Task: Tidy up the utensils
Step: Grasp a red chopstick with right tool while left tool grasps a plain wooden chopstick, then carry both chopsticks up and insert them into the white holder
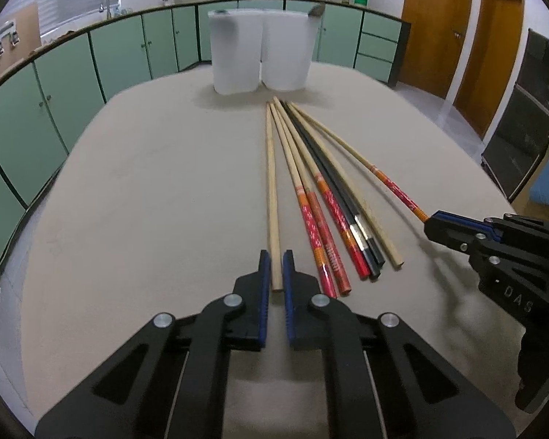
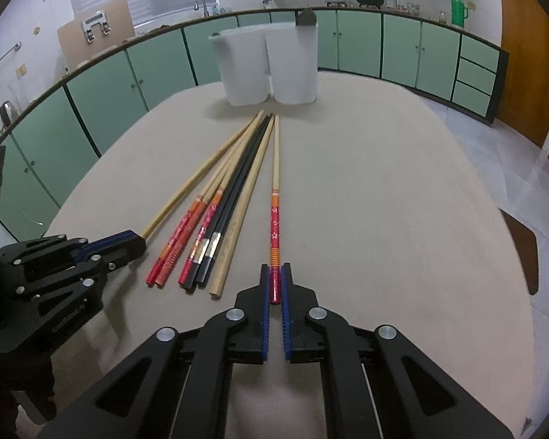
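Several chopsticks lie fanned out on the beige table [image 1: 146, 183], tips toward two white cups [image 1: 236, 55]. My left gripper [image 1: 276, 265] is shut on the thick end of a plain wooden chopstick [image 1: 272, 190] at the fan's left edge. My right gripper [image 2: 275, 278] is shut on the red end of a red-handled chopstick [image 2: 275, 219] at the fan's right edge. The rest of the bundle [image 1: 333, 219], red-handled, black and plain sticks, lies between them. The right gripper shows in the left wrist view [image 1: 435, 225], the left gripper in the right wrist view [image 2: 135, 243].
The two white cups [image 2: 271, 66] stand side by side at the table's far end, just beyond the chopstick tips. Green kitchen cabinets [image 1: 120, 47] run behind the table. Wooden doors [image 1: 457, 36] stand at the right.
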Action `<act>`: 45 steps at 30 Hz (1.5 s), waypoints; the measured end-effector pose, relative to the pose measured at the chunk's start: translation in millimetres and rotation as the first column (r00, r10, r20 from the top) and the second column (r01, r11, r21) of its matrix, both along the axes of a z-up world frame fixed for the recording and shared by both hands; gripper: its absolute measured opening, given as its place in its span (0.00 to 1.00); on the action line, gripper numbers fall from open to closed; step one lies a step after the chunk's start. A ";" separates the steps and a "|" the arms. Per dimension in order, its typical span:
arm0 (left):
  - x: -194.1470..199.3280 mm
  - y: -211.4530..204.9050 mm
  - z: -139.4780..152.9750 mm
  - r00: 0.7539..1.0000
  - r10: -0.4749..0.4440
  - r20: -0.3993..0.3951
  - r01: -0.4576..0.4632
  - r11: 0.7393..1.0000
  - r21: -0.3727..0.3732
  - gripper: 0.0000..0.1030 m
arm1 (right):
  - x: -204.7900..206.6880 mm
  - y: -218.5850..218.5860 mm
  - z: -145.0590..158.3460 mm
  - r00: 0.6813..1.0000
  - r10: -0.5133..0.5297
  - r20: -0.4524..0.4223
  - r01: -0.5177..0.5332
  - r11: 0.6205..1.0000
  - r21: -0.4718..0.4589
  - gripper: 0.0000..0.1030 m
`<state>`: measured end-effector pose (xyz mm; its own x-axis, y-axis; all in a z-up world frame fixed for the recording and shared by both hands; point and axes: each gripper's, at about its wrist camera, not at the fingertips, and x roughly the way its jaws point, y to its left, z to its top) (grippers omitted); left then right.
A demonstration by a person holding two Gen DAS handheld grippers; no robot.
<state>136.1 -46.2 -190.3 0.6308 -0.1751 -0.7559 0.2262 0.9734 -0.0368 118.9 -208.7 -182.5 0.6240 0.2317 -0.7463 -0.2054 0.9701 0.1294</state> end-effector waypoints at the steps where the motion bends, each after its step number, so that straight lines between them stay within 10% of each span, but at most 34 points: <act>1: -0.8 1.5 4.3 1.000 0.003 0.011 -0.003 1.000 0.001 0.06 | -0.9 -1.6 5.0 1.000 0.000 0.009 0.000 1.000 0.001 0.05; 23: 2.4 17.1 144.3 0.949 -0.004 0.315 0.018 0.999 -0.042 0.05 | 21.3 -18.0 142.7 0.965 0.052 0.258 -0.063 0.997 0.035 0.05; 45: 37.1 15.6 225.1 0.880 -0.049 0.472 0.098 0.992 -0.079 0.05 | 84.4 -16.0 252.2 0.916 0.141 0.375 -0.169 0.985 0.042 0.05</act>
